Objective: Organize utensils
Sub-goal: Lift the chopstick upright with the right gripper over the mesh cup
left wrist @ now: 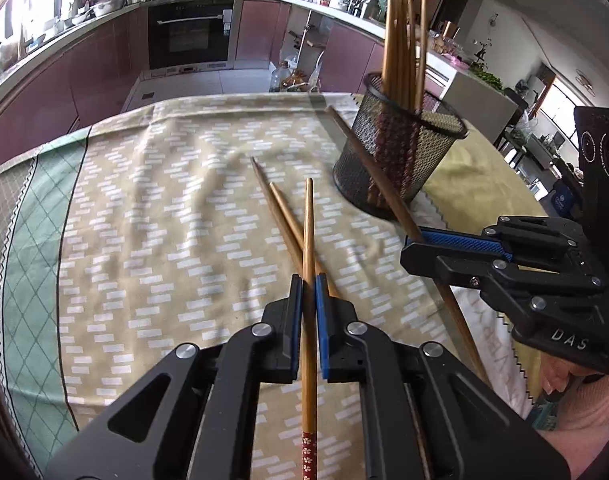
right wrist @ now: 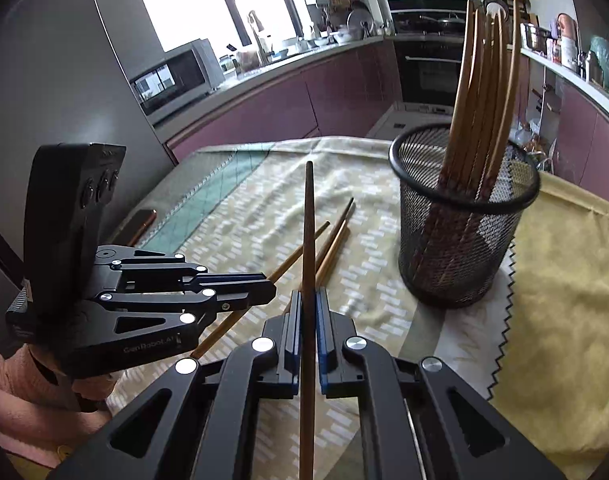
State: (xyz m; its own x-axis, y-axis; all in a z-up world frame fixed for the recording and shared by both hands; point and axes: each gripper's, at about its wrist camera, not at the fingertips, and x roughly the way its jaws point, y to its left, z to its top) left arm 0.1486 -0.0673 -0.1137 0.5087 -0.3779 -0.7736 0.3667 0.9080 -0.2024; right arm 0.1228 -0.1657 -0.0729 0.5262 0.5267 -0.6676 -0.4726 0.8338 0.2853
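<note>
I see a patterned cloth [left wrist: 152, 216] over the table, a mesh cup [right wrist: 460, 236] of chopsticks [right wrist: 480, 92] on it. My left gripper [left wrist: 309, 292] pinches a light chopstick [left wrist: 309, 240]; my right gripper [right wrist: 309, 308] pinches a dark chopstick [right wrist: 308, 240]. Two loose sticks [left wrist: 282, 220] lie on the cloth beside the cup.

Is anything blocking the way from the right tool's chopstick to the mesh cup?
Nothing visible does. The right tool grips a dark chopstick, and the tablecloth toward the mesh cup is bare; two loose chopsticks lie left of that path.
</note>
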